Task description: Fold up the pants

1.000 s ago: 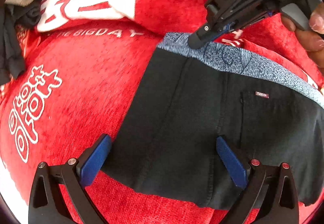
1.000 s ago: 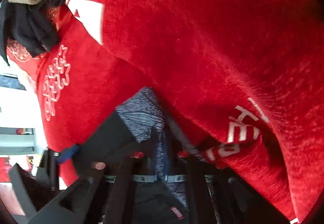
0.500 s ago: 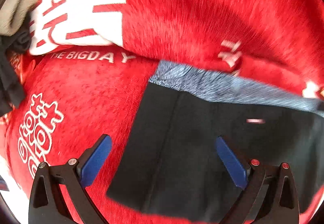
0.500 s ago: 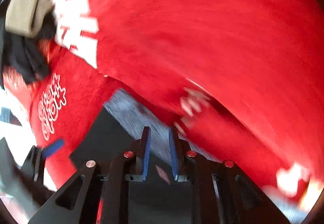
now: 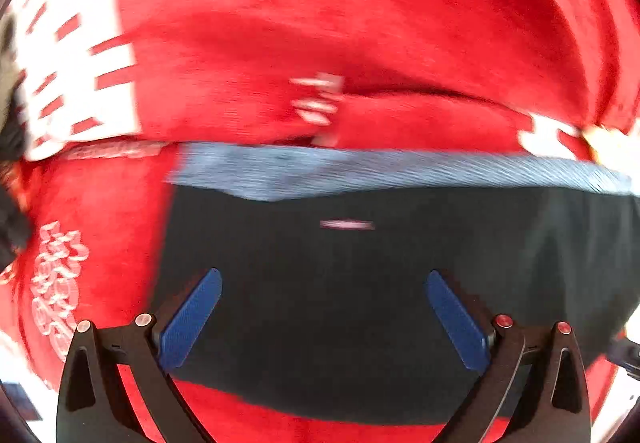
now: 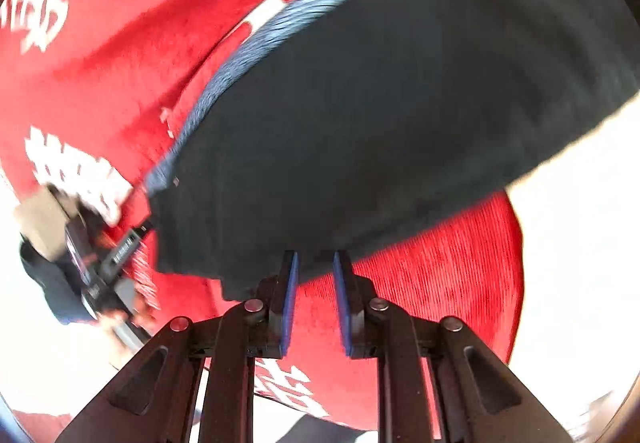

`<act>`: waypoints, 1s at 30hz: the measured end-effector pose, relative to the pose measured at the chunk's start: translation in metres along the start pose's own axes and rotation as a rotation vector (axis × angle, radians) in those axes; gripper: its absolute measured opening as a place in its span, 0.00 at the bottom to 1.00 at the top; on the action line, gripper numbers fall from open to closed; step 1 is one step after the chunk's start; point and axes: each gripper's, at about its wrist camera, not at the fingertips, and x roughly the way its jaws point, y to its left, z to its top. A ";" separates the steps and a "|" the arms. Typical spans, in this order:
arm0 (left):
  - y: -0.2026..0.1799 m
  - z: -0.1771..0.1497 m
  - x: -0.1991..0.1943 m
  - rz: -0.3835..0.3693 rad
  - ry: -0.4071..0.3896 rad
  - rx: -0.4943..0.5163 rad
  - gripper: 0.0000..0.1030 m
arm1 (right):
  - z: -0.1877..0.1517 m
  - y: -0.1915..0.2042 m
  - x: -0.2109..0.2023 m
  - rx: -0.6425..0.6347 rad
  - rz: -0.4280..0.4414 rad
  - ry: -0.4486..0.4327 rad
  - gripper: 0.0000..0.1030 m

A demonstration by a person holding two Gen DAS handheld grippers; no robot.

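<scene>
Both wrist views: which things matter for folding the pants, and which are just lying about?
For the job:
black pants
their blue-grey waistband
left gripper
right gripper

Lying about:
red printed blanket, the surface underneath
dark and beige clothes at the edge

Your left gripper point(image 5: 322, 317) has matte black angular fingers with cut-out slots, blue textured pads point(image 5: 188, 319), silver screw heads on one finger and red ones on the other. Your right gripper point(image 6: 315, 303) has the same black frame, slim blue pads point(image 6: 289, 303) and dull metallic screw heads along its linkages, with triangular openings lower down.
</scene>
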 end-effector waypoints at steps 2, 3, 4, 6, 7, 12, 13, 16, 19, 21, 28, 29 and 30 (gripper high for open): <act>-0.031 -0.006 0.014 -0.031 0.052 0.030 1.00 | 0.001 -0.006 0.006 0.034 0.067 -0.026 0.20; -0.043 -0.013 0.022 -0.021 0.082 0.051 1.00 | 0.001 -0.008 0.009 0.043 0.087 -0.040 0.20; -0.046 -0.018 0.023 -0.015 0.068 0.050 1.00 | 0.004 -0.011 0.012 0.058 0.104 -0.051 0.20; -0.046 -0.024 0.018 -0.015 0.045 0.034 1.00 | 0.000 -0.020 0.022 0.108 0.123 -0.049 0.20; -0.044 -0.025 0.018 -0.024 0.052 0.027 1.00 | -0.002 -0.025 0.022 0.138 0.148 -0.054 0.20; -0.043 -0.022 0.018 -0.009 0.059 0.051 1.00 | -0.013 -0.034 0.015 0.159 0.148 -0.077 0.20; -0.044 -0.022 0.017 -0.001 0.052 0.059 1.00 | -0.011 -0.035 0.015 0.163 0.151 -0.084 0.23; -0.047 -0.022 0.015 -0.005 0.071 0.034 1.00 | -0.003 -0.042 0.009 0.214 0.173 -0.145 0.41; -0.046 -0.015 0.010 -0.016 0.092 0.012 1.00 | 0.000 -0.051 0.005 0.303 0.194 -0.166 0.42; -0.051 -0.014 0.004 -0.019 0.067 0.043 1.00 | -0.002 -0.054 0.002 0.325 0.202 -0.169 0.42; -0.075 -0.035 0.005 0.031 0.008 0.157 1.00 | 0.002 -0.034 -0.019 0.141 0.122 -0.173 0.07; -0.074 -0.034 0.004 0.031 0.015 0.156 1.00 | -0.004 -0.038 -0.016 0.127 0.091 -0.160 0.07; -0.071 -0.034 0.002 0.035 0.024 0.155 1.00 | -0.009 -0.047 -0.010 0.132 0.052 -0.142 0.07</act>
